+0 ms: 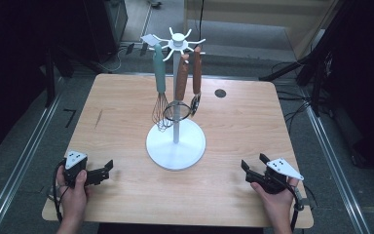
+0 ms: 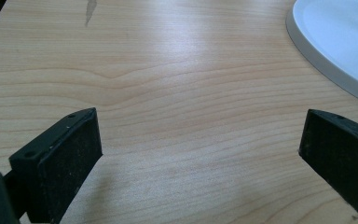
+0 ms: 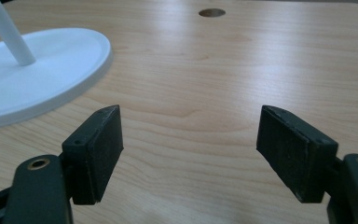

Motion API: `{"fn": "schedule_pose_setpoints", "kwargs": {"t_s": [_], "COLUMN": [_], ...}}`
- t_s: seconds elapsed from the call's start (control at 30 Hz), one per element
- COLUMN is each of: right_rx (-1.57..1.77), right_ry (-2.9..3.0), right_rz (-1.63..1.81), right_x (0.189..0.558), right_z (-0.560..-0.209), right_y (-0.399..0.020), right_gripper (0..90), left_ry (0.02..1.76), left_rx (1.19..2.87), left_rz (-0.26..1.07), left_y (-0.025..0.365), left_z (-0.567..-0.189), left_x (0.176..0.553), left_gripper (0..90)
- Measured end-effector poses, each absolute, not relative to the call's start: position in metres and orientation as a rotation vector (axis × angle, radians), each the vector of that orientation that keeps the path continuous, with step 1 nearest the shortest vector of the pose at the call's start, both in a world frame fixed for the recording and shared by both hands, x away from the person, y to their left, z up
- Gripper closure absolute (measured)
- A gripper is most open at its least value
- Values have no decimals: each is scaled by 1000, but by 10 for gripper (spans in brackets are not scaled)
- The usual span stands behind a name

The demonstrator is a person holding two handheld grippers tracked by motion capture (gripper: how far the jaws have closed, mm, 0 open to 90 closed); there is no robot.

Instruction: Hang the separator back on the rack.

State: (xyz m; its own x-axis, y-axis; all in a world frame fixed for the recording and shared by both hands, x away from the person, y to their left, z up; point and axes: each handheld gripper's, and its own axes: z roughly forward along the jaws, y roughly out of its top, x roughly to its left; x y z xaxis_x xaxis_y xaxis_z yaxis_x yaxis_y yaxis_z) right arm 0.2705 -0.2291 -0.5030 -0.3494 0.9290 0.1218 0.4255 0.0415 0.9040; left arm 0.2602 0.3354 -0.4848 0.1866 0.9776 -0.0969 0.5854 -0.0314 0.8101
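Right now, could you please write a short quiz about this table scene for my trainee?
1. True or false: the left claw holds a utensil.
2. How many utensils hang on the white stand?
3. The teal-handled whisk hangs: A) left of the pole, B) right of the pole, C) lies on the table.

Key: 1. False, both it and the right claw are open and empty. 2. Three. 3. A.

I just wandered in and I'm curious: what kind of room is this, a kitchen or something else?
Probably a lab or recording studio, not a kitchen. A lone wooden table stands among dark surrounds, floor cables and metal rails. Only a white utensil stand sits on it, and a person holds a claw in each hand.
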Motion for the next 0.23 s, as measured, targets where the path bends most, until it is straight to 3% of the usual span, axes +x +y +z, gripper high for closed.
{"fn": "schedule_pose_setpoints", "kwargs": {"t_s": [0.23], "right_rx": [1398], "right_ry": [1800], "right_rz": [1268], "right_x": [272], "right_z": [-506], "right_y": [-235], "right_gripper": [224], "left_ry": [1492], "left_rx": [1717], "left_rz": [657], "left_y": [335], "left_z": [-485], "left_x": [261], "left_gripper": [0]}}
